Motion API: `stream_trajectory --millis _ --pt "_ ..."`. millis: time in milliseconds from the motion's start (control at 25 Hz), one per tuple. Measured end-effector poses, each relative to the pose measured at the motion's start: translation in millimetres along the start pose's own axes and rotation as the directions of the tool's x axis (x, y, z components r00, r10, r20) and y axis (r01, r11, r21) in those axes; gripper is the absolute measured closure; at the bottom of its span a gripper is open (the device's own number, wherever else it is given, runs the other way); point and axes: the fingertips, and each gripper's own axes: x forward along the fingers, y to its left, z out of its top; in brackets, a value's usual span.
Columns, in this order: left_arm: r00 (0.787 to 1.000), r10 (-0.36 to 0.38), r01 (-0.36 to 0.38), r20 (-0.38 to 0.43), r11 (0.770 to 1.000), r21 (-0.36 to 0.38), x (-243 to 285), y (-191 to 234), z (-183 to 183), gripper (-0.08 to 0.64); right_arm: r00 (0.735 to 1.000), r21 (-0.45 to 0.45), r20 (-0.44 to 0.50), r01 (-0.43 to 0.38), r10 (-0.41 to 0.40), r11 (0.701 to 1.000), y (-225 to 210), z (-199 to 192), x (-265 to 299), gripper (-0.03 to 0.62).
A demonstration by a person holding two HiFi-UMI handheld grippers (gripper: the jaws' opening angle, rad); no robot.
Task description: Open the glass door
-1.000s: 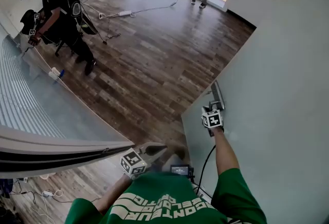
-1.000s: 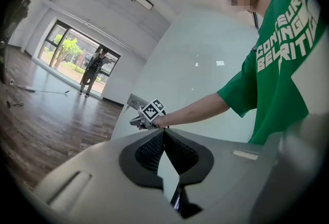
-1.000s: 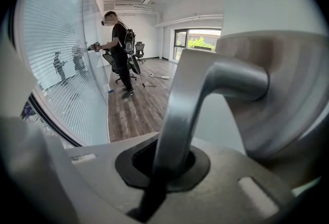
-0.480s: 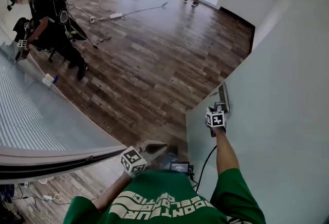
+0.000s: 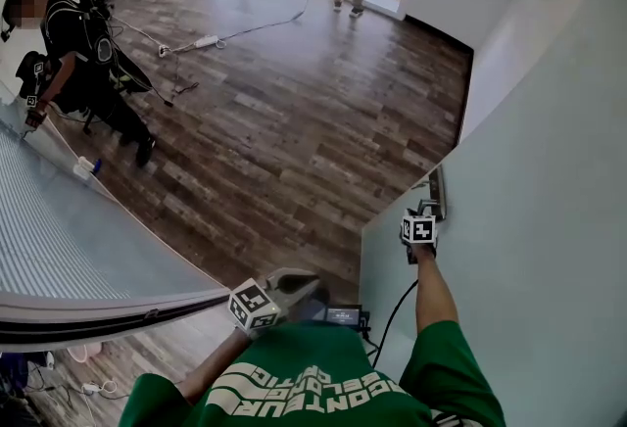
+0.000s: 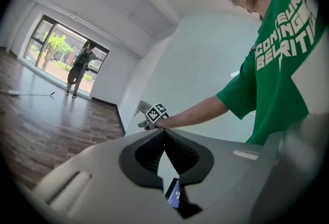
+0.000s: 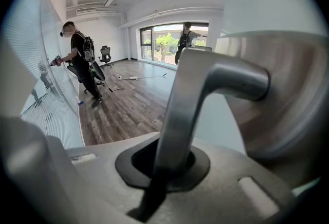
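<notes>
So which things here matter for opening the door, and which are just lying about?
Job: glass door, metal lever handle, right gripper, jaws shut on it.
Lying about: power strip with cable, office chair, left gripper, jaws shut, empty.

The silver lever-shaped metal door handle (image 7: 205, 94) has a brushed satin finish with soft highlights. Around it, the right gripper (image 7: 163, 160) has a matt grey, faintly grainy plastic shell and a black rubbery lining. The left gripper (image 6: 164, 133) has ribbed black rubber pads (image 6: 149, 150). At the right of the head view, the pale frosted glass door (image 5: 529, 219) looks smooth and matt. The brown wood-plank floor (image 5: 294, 121) has a low sheen. The green T-shirt (image 5: 313, 381) is soft cloth.
</notes>
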Motion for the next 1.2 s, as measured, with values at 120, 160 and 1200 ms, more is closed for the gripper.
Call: stream_trajectory --millis 120,160,1200 --pt "1.000 -0.007 0.007 -0.001 1.000 0.009 12 1 6 0.545 1.000 0.024 -0.002 0.019 -0.019 1.000 -23 -3 -1 0.600" --pt "1.000 -0.009 0.009 0.000 1.000 0.012 16 2 7 0.545 1.000 0.033 -0.004 0.026 -0.026 0.999 -30 -4 -2 0.600" --pt "0.999 -0.045 0.044 0.016 0.997 0.064 101 14 29 0.545 0.986 0.192 -0.019 0.166 -0.165 0.967 -179 -47 -19 0.600"
